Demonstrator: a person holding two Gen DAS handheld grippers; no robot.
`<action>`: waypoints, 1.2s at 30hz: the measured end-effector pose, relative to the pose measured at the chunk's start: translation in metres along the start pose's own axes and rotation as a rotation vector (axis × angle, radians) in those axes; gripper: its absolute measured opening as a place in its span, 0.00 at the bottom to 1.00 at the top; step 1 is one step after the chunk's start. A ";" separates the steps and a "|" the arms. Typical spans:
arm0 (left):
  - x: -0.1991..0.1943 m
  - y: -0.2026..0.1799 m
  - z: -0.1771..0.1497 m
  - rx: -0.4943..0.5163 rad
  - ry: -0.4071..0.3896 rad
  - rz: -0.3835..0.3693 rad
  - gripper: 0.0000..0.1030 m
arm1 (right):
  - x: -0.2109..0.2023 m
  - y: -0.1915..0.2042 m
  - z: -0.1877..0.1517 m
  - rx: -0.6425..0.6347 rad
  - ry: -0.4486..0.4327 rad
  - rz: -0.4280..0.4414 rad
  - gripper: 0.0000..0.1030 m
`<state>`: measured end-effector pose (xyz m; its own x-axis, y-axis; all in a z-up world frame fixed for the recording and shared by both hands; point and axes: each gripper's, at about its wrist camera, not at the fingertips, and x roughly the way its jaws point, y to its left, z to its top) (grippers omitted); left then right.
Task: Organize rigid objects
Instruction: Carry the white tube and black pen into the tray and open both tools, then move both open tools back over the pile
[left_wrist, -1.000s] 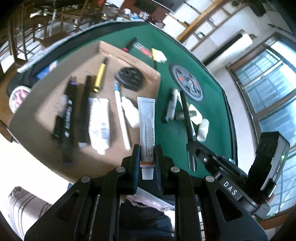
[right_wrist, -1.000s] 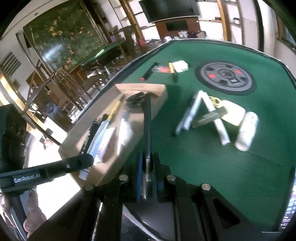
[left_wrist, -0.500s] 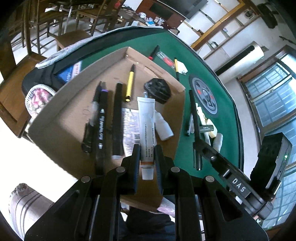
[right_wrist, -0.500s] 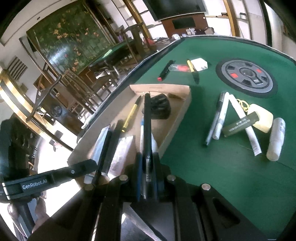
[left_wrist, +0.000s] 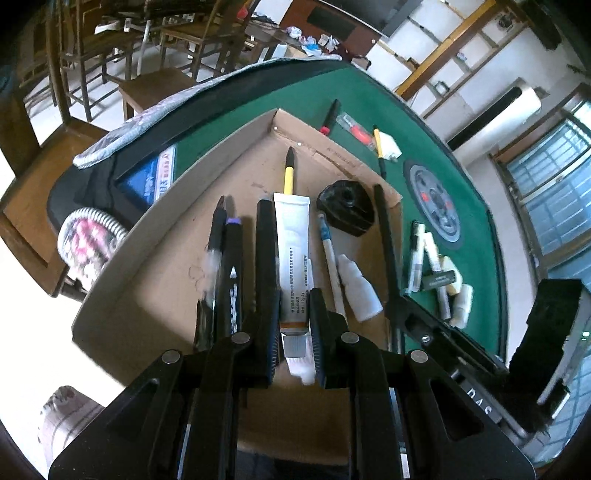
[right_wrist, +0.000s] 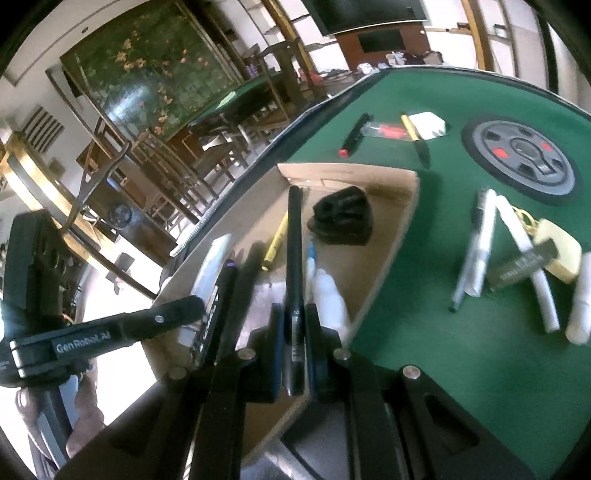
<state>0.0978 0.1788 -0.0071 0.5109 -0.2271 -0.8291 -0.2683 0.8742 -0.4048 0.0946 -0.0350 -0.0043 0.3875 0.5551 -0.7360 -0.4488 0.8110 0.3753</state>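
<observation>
Tube (left_wrist: 291, 258) of white paste sits pinched at its tail end in my left claw (left_wrist: 293, 325), lying lengthwise above the floor of the cardboard box (left_wrist: 155, 258); I cannot tell whether it touches the cardboard. My right claw (right_wrist: 295, 328) is clamped on a long black pen (right_wrist: 294, 266), which points out over the same box toward its far corner.

Inside the box I see a yellow pen (left_wrist: 289, 173) beyond the tube's tip, black markers (left_wrist: 232, 266) lined up to its left, a thin white pen (left_wrist: 330, 258) and a small white dropper bottle (left_wrist: 360, 291) to its right, and a black faceted lump (left_wrist: 347, 208) near the far wall.

The box rests on the green bench (right_wrist: 424, 332). Out on the felt lie a cluster of white pens (right_wrist: 480, 243), a dark label bar (right_wrist: 524, 266) and a cream tag (right_wrist: 557, 254), near a round grey disc (right_wrist: 521, 155).
</observation>
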 end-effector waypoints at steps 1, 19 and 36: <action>0.006 -0.003 0.002 0.015 0.003 0.019 0.14 | 0.005 0.001 0.001 -0.002 0.005 0.002 0.08; 0.034 -0.006 0.006 0.037 -0.007 0.071 0.15 | 0.034 0.003 -0.005 -0.028 0.053 -0.015 0.09; 0.051 -0.016 0.009 0.031 0.034 0.095 0.15 | 0.035 0.005 -0.006 -0.065 0.043 -0.039 0.09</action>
<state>0.1356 0.1575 -0.0389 0.4560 -0.1564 -0.8761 -0.2887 0.9052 -0.3119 0.1014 -0.0125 -0.0314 0.3712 0.5140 -0.7733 -0.4862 0.8171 0.3097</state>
